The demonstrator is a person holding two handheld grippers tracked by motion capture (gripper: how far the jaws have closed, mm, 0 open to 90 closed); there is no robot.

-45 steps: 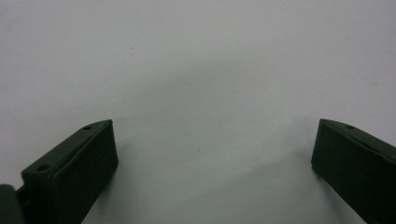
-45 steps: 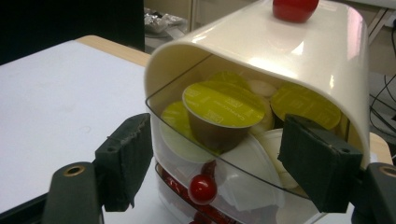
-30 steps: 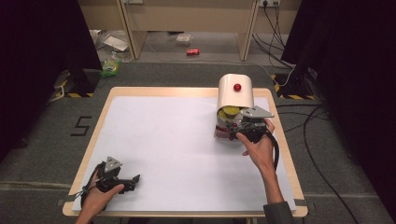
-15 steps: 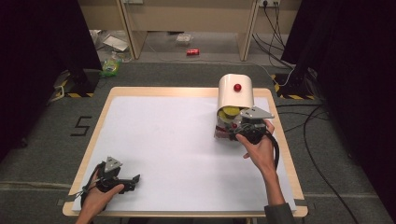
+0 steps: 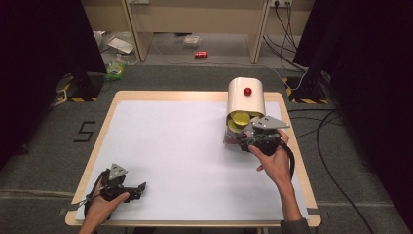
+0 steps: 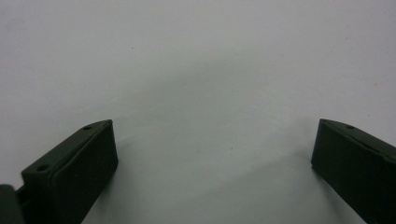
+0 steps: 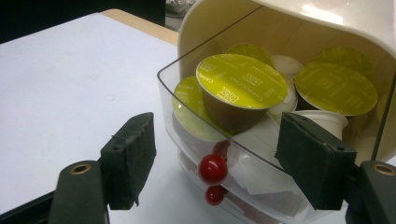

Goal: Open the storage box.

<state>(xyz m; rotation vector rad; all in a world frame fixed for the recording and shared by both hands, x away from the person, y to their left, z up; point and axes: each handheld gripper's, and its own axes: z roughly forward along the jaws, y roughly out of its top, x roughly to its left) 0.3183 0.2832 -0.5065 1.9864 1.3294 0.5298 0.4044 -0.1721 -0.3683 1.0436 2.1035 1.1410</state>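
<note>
The clear plastic drawer (image 7: 187, 116), pulled partly out of the cream holder (image 5: 246, 95) at the table's (image 5: 170, 146) far right, is stiff, smooth and probably light, loaded with loose coffee pods (image 7: 240, 88). Grip its red knob (image 7: 213, 168), the one firm hold. The right gripper (image 7: 215, 158) stands wide open around that knob, holding nothing; the left gripper (image 6: 212, 158) rests wide open and empty at the near left corner.

Glossy cream plastic lid (image 7: 299, 28), clear plastic drawer (image 7: 187, 116) w/ shiny red knob (image 7: 213, 168), foil-topped pods (image 7: 241, 84), matt white tabletop (image 5: 170, 141).
</note>
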